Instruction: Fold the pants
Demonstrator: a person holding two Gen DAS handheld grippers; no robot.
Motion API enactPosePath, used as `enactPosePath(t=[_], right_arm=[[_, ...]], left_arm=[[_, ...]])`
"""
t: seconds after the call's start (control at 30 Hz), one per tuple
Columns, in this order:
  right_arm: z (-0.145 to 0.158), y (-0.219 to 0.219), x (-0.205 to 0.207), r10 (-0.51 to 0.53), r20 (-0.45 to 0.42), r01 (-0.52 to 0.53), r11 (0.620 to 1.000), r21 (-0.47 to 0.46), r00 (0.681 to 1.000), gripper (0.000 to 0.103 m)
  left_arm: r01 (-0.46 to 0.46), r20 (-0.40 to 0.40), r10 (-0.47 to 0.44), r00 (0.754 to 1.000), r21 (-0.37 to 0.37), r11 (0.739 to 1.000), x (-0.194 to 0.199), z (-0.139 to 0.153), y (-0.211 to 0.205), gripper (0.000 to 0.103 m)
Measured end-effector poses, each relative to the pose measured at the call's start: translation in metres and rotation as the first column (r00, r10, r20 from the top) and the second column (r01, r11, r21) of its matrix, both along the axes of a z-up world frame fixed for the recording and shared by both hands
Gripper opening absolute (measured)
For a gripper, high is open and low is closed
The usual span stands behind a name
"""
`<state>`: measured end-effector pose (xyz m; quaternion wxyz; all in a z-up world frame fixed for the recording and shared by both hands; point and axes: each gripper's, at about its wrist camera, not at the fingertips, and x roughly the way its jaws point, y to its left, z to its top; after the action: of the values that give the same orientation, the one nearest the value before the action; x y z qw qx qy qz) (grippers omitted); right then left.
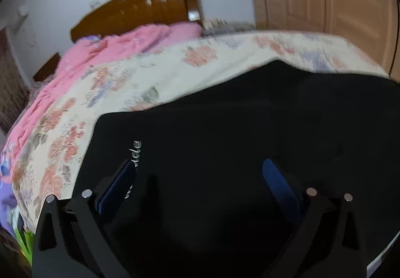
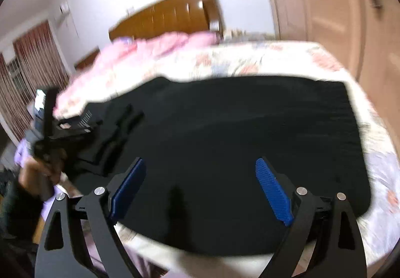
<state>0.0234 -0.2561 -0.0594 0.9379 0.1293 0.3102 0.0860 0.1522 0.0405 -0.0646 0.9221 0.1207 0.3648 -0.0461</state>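
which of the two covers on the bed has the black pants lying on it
The cream floral sheet, not the plain pink quilt. The black pants lie on its flower print; the quilt is bunched toward the wooden headboard.

The bed [image 2: 295,58] wears a cream floral sheet [image 1: 155,73]; black pants [image 2: 237,123] lie flat across its near end, and a pink quilt [image 1: 112,50] is heaped far left.

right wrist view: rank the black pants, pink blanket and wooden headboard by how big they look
1. black pants, filling most of the frame, though nearest the camera
2. pink blanket
3. wooden headboard

The last two look close in size, and both lie farther back.
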Motion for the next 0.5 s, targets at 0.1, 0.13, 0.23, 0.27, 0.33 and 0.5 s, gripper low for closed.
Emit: enactPosePath(t=[0.1, 0.13, 0.23, 0.27, 0.33, 0.5], right_arm=[[-0.008, -0.034, -0.032, -0.077, 0.0, 0.077, 0.991, 0.112, 0.997, 0.087], [-0.015, -0.044, -0.043, -0.101, -0.016, 0.103, 0.982, 0.158, 0.995, 0.087], [-0.028, -0.059, -0.058, -0.146, -0.06, 0.155, 0.966, 0.207, 0.988, 0.087], [-0.032, -0.062, -0.059, -0.147, -0.069, 0.159, 0.963, 0.218, 0.987, 0.087], [-0.037, -0.067, -0.057, -0.162, -0.096, 0.18, 0.956, 0.233, 0.982, 0.087], [-0.044, -0.071, -0.037, -0.14, -0.122, 0.17, 0.944, 0.284, 0.983, 0.087]], left_arm=[[-0.01, -0.023, 0.01, 1.0, -0.003, 1.0, -0.006, 0.007, 0.003, 0.101], [0.007, -0.004, -0.007, 1.0, 0.004, 1.0, -0.013, 0.012, 0.001, 0.101], [0.066, 0.009, -0.066, 0.998, 0.017, 0.998, -0.033, 0.016, -0.01, 0.101], [0.088, 0.003, -0.088, 0.996, 0.023, 0.996, -0.039, 0.012, -0.014, 0.102], [0.094, 0.01, -0.094, 0.995, 0.028, 0.995, -0.043, 0.005, -0.018, 0.102], [0.058, -0.061, -0.068, 0.996, -0.143, 0.988, -0.034, -0.002, 0.001, 0.102]])
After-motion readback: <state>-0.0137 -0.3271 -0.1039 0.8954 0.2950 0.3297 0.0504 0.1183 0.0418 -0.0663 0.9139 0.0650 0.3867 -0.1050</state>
